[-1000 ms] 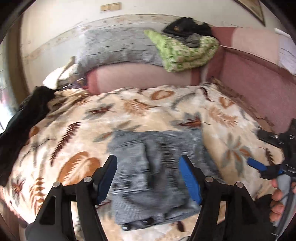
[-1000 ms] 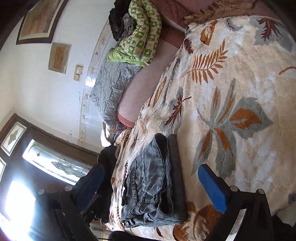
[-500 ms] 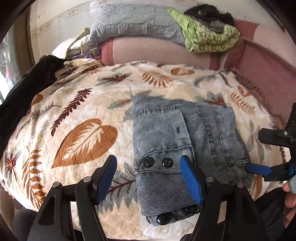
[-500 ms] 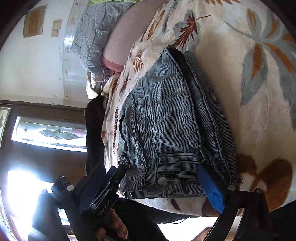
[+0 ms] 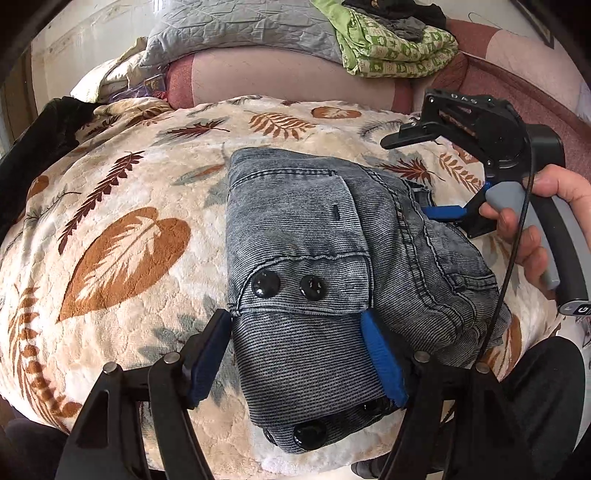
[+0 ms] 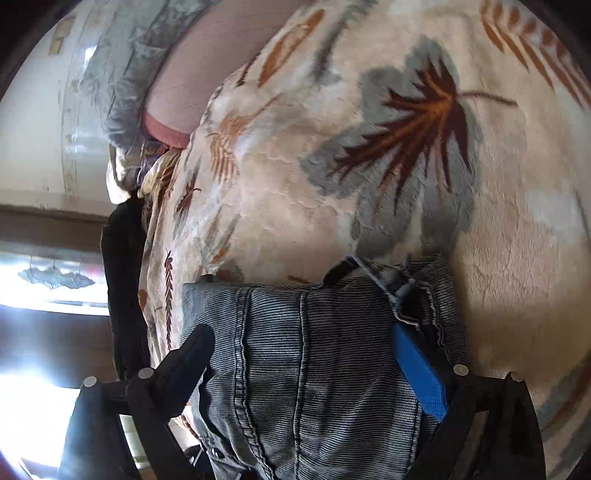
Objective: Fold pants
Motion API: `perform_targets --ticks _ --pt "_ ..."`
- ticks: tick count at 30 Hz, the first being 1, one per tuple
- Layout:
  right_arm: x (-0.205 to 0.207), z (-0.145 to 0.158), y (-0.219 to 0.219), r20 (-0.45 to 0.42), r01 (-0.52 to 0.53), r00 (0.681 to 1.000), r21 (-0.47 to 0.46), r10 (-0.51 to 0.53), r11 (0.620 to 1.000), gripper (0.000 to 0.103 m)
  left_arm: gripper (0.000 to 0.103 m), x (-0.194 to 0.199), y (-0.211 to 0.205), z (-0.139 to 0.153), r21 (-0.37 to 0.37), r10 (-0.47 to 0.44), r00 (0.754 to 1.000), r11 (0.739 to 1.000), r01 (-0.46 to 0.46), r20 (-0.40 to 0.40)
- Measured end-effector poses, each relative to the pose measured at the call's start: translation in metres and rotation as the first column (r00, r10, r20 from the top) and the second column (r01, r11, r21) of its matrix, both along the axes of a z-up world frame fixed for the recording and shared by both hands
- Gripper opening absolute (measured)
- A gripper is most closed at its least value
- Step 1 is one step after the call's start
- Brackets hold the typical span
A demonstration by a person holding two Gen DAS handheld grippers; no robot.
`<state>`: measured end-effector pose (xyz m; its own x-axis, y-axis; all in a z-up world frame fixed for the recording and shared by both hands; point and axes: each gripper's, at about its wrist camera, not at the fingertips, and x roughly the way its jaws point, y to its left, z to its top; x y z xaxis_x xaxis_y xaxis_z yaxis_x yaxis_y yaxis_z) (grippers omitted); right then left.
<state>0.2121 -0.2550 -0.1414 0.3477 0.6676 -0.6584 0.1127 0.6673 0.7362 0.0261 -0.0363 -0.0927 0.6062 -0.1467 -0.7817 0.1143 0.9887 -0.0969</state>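
Note:
The folded grey-blue denim pants (image 5: 332,266) lie in a thick bundle on the leaf-patterned blanket (image 5: 122,229); they also fill the lower part of the right wrist view (image 6: 314,369). My left gripper (image 5: 295,354) is open, its blue pads on either side of the bundle's near end with the black buttons. My right gripper (image 6: 314,365) is open, its jaws straddling the right side of the bundle. It shows in the left wrist view (image 5: 443,177), one blue finger (image 5: 445,212) against the denim, held by a hand.
A grey pillow (image 5: 240,29) and a green patterned cloth (image 5: 391,48) lie on the pink sofa back (image 5: 280,79) at the far side. A black garment (image 5: 33,147) drapes at the left edge. A bright window (image 6: 44,280) is to the left.
Both grippers have moved in onto the folded pants: the left now straddles the near end, the right has come down around the right side. Both remain open.

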Motion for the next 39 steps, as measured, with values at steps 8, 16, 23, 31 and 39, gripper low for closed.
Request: perform_targets --ticks 8,16,23,31,39 --pt "0.025 0.104 0.099 0.081 -0.271 0.942 -0.390 0.326 0.880 0.098 0.073 -0.007 -0.004 0.029 -0.120 -0.051 0.991 0.991 0.065 0.121" --pt "0.051 0.071 0.252 -0.208 -0.528 0.776 -0.730 0.595 0.434 0.097 0.073 -0.005 -0.023 0.005 -0.033 -0.092 0.991 0.995 0.096 0.094" --pt "0.063 0.023 0.275 -0.399 -0.606 0.744 -0.741 0.535 0.290 0.032 0.073 -0.007 -0.024 0.002 -0.018 -0.101 0.989 0.995 0.103 0.108" --pt "0.073 0.043 0.235 -0.263 -0.501 0.833 -0.731 0.486 0.464 0.021 0.073 -0.010 -0.023 0.001 -0.019 -0.107 0.987 0.994 0.110 0.119" --pt "0.063 0.094 0.192 -0.012 -0.236 0.925 -0.801 0.380 0.550 0.031 0.073 -0.014 -0.025 -0.002 0.000 -0.112 0.984 0.994 0.113 0.139"
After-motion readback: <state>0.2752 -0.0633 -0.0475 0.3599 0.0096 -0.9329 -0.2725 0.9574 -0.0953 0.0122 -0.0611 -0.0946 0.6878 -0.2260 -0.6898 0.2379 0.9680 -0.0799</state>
